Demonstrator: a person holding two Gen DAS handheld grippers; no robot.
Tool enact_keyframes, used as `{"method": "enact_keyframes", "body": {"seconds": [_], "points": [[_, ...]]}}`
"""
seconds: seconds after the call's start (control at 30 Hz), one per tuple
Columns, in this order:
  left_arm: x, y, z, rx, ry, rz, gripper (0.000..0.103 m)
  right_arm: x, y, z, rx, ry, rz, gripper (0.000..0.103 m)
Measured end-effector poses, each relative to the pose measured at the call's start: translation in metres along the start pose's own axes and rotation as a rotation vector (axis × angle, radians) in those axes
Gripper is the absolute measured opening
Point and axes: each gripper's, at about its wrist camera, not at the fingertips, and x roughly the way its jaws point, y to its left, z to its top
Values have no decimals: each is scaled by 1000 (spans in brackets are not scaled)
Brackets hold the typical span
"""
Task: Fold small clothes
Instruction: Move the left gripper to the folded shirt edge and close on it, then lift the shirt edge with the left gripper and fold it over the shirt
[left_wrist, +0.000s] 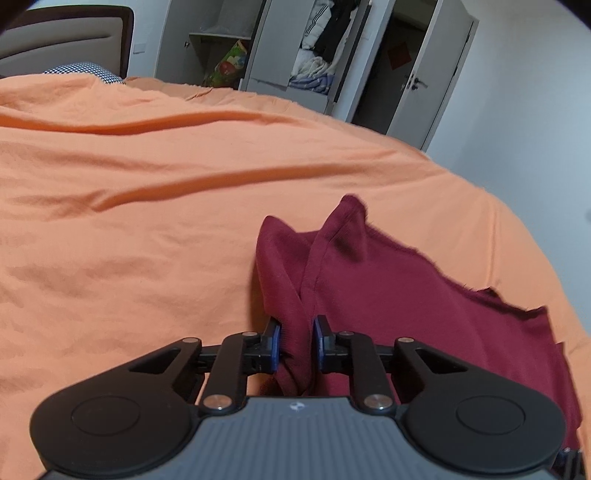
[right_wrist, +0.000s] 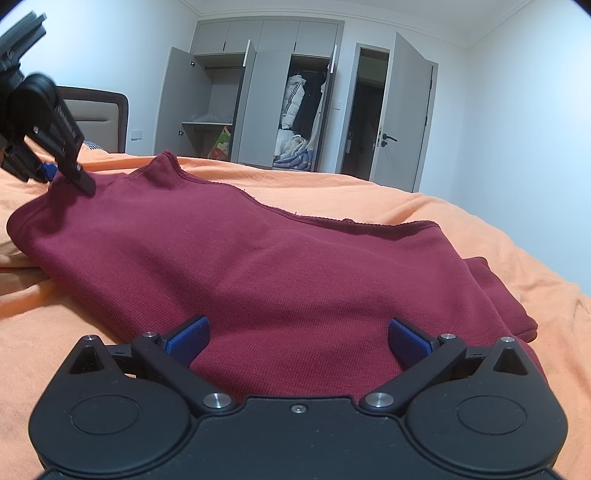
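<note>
A maroon knit garment (right_wrist: 258, 266) lies spread on the orange bedsheet (left_wrist: 129, 229) of the bed, well on the near side of the open wardrobe (right_wrist: 258, 99), which stands beyond the bed's far edge. The left claw (left_wrist: 297, 343) is closed on a bunched edge of the garment, its blue pads (left_wrist: 275, 341) pinching a raised ridge of cloth, probably so that this end can be lifted and carried over the rest as a fold. In the right wrist view that same claw (right_wrist: 68, 171) shows at the garment's far left end, the end lying toward the headboard (right_wrist: 96, 118) side of the wardrobe. The right claw (right_wrist: 297, 341) is spread wide, its pads (right_wrist: 190, 339) apart over the garment's near edge, gripping nothing. I judge it is poised to take the matching corner so both ends rise together and the fold stays even.
</note>
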Motion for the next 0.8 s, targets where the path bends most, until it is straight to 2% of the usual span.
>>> {"method": "enact_keyframes", "body": {"seconds": [0.07,0.17,0.27,0.4,0.63,0.8], "points": [[-10,-5,3,-2,-24,-37,18,1,-1,1,4,1,3,103],[-31,-24,14,18,-65,-153,18,4,-7,3,31,15,28,103],[-48,-59,25,103,-102,-237,18,7,-18,12,70,47,72,103],[-47,-112,27,187,-101,-318,17,3,-29,24,61,72,104,103],[-23,-205,-10,333,-12,-447,17,-21,-53,16,15,74,50,103],[11,-244,-56,440,126,-450,17,-33,-66,2,12,103,21,103]]}}
